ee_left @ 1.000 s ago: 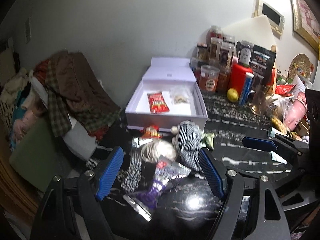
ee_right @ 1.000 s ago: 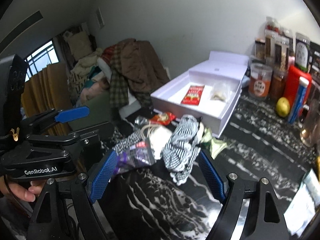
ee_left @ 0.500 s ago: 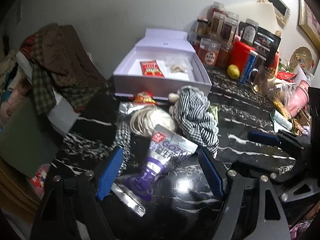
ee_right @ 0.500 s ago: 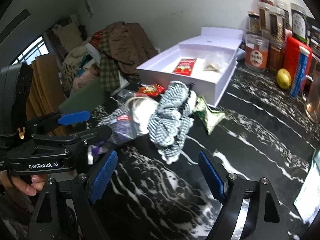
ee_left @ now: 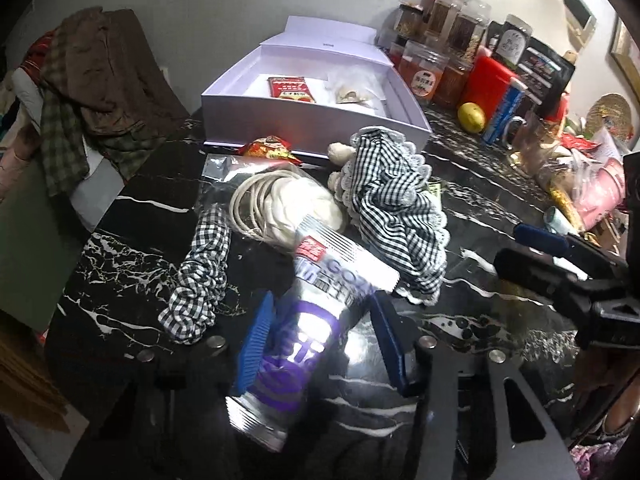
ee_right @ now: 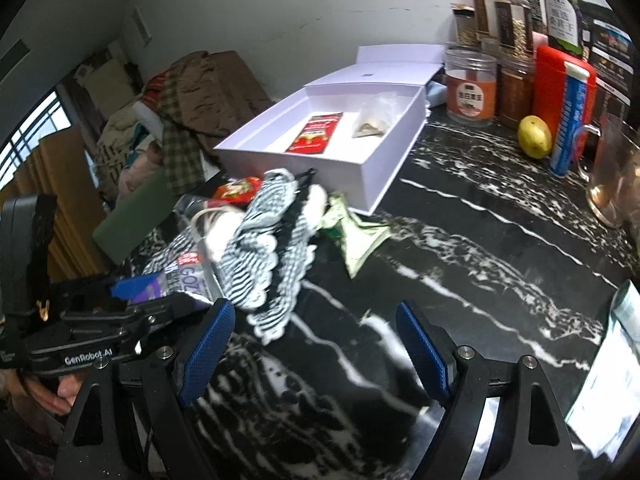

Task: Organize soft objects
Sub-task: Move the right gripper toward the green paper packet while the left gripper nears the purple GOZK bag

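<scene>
Black white-veined marble counter (ee_right: 460, 248) | plain pale wall (ee_left: 200, 8) behind | heap of brown and checked clothes (ee_left: 92, 76) at left | window (ee_right: 28, 136) far left, daylight | framed pictures (ee_left: 576, 0) upper right.

— What sort of place is this?
— A lived-in home. Black marble countertop (ee_right: 480, 240), spice jars (ee_right: 500, 12) stacked against the wall, a lemon (ee_right: 534, 136), a glass mug (ee_right: 612, 168).
— Only a kitchen?
— No. Clothes (ee_left: 92, 80) lie heaped beside the counter, and a framed picture (ee_left: 624, 52) hangs on the wall.
</scene>
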`<act>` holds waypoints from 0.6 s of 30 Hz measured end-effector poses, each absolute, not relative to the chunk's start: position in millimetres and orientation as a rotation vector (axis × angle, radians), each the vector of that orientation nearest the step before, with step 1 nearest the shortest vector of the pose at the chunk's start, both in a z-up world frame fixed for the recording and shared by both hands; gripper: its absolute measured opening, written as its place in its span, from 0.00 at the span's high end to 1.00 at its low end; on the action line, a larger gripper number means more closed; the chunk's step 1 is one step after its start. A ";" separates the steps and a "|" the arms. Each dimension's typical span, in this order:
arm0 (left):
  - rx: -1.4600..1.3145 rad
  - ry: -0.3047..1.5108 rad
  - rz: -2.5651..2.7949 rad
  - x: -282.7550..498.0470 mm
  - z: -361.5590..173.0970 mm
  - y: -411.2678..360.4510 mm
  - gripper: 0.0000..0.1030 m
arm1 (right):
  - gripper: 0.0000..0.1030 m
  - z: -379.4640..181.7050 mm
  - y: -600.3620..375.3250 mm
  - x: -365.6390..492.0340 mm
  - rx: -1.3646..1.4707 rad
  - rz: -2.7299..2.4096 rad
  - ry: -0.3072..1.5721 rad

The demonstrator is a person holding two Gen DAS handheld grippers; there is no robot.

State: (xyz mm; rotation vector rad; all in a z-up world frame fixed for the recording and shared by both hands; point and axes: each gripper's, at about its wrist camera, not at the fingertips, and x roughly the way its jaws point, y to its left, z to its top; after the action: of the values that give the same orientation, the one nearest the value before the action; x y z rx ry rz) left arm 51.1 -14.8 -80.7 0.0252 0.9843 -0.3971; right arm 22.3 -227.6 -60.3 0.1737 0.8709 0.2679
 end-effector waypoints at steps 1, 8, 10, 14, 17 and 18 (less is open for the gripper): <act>0.022 0.993 -0.382 53.1 -82.2 -15.8 0.52 | 0.19 -61.1 -229.9 25.2 0.176 0.261 0.873; 0.025 1.025 -0.340 61.2 -93.9 -24.7 0.52 | 0.21 -68.0 -239.1 53.9 0.120 0.238 0.877; 0.034 1.031 -0.334 62.9 -96.3 -27.0 0.52 | 0.22 -71.6 -238.4 64.2 0.093 0.246 0.884; 0.043 1.046 -0.329 67.1 -100.7 -29.9 0.52 | 0.26 -81.3 -233.8 82.8 0.046 0.274 0.903; 0.034 1.046 -0.330 69.2 -100.6 -29.0 0.52 | 0.28 -88.3 -230.7 96.1 0.033 0.304 0.918; 0.035 1.045 -0.330 69.7 -100.6 -28.9 0.52 | 0.28 -89.8 -229.8 99.3 0.027 0.310 0.921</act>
State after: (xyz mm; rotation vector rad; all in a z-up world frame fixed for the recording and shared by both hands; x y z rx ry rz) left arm 69.7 -28.9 -100.6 0.0352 1.0449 -0.3296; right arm 99.3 -229.8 -89.8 0.0270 0.9206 0.3095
